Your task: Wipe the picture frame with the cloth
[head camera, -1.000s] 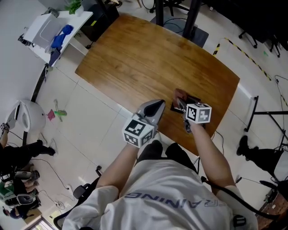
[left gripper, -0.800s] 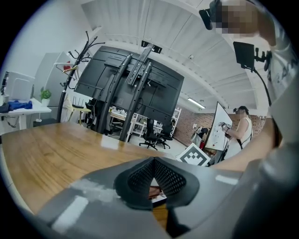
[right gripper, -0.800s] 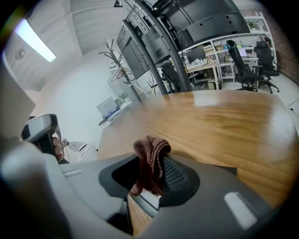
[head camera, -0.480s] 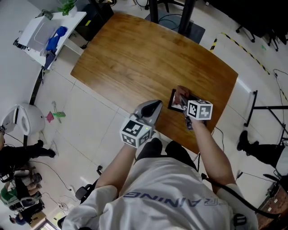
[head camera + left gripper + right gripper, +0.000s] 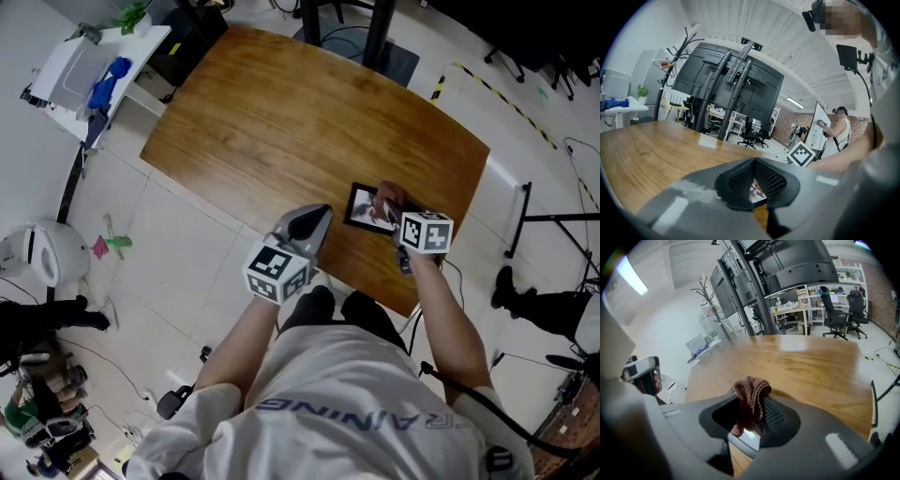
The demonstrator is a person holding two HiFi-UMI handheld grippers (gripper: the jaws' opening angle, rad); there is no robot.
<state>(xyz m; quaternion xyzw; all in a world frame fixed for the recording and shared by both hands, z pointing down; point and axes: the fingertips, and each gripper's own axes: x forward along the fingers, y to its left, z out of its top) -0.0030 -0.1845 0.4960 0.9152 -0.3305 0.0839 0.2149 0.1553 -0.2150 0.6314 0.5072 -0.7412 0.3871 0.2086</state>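
A dark-framed picture frame lies flat on the wooden table, near its front edge. My right gripper is shut on a brown knitted cloth, and the cloth rests on the frame's right part. In the right gripper view the cloth bulges up between the jaws, with a strip of the frame below. My left gripper is shut on nothing and hovers just left of the frame, over the table's edge. Through its jaws I glimpse the frame.
A white side cart carrying a blue object stands off the table's far left corner. A black stand and someone's shoe are on the floor to the right. The table's far half is bare wood.
The right gripper with the cloth has slid toward the frame's right side, so more of the picture shows. The left gripper has stayed beside the frame.
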